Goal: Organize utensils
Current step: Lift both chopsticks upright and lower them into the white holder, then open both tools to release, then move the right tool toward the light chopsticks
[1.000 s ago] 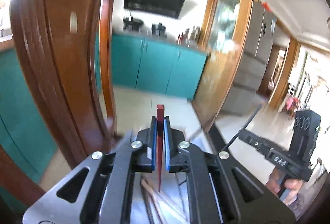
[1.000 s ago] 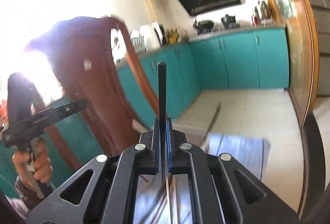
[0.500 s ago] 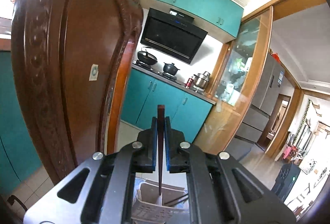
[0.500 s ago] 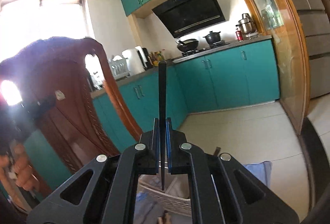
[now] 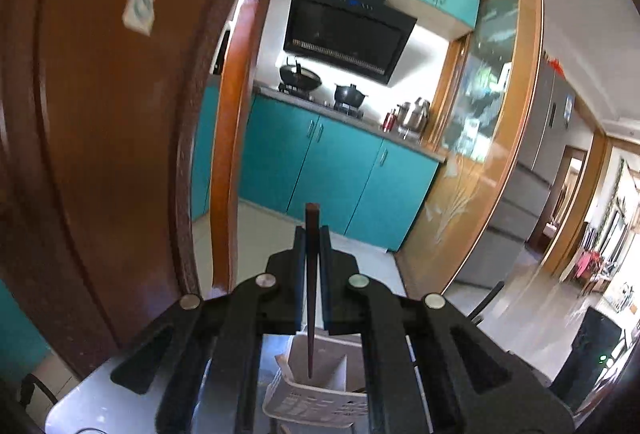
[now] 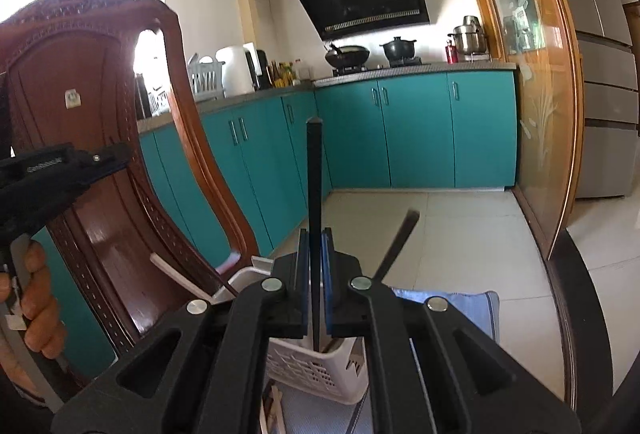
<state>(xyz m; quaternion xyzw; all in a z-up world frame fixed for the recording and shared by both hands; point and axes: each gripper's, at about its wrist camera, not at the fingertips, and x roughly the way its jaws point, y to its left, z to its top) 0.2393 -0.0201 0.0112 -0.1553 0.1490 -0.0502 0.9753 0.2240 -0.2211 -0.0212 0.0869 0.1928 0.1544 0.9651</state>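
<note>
- The left gripper (image 5: 313,234) is clamped on a reddish-brown chopstick (image 5: 311,298), which stands upright between the pads; its upper end sticks out past the fingertips and its lower tip hangs over the white utensil basket (image 5: 316,400) just below.
- Whether that tip touches the basket's divider or only hovers in front of it cannot be told from the left wrist view.
- The right gripper (image 6: 315,238) is closed tight on a black chopstick (image 6: 314,218), also upright, rising well beyond the fingertips; its lower end reaches down to the same basket (image 6: 316,370), and the gripper body hides where it ends.
- Most of the basket is covered by the gripper frames in both views; only its perforated front wall and part of the rim show.
- Another dark utensil (image 6: 398,246) leans out of the basket to the right of the right gripper; its lower part is hidden.
- A white utensil (image 6: 182,278) pokes out to the left, its far end blurred against the wooden chair (image 6: 104,162).
- Beside and beneath the basket lies a blue cloth (image 6: 468,308), cut off by the gripper.
- At the far left of the right wrist view a hand (image 6: 34,298) grips the handle of the other gripper, only partly in frame.
- Beyond the fingertips stand teal cabinets (image 6: 416,130).
</note>
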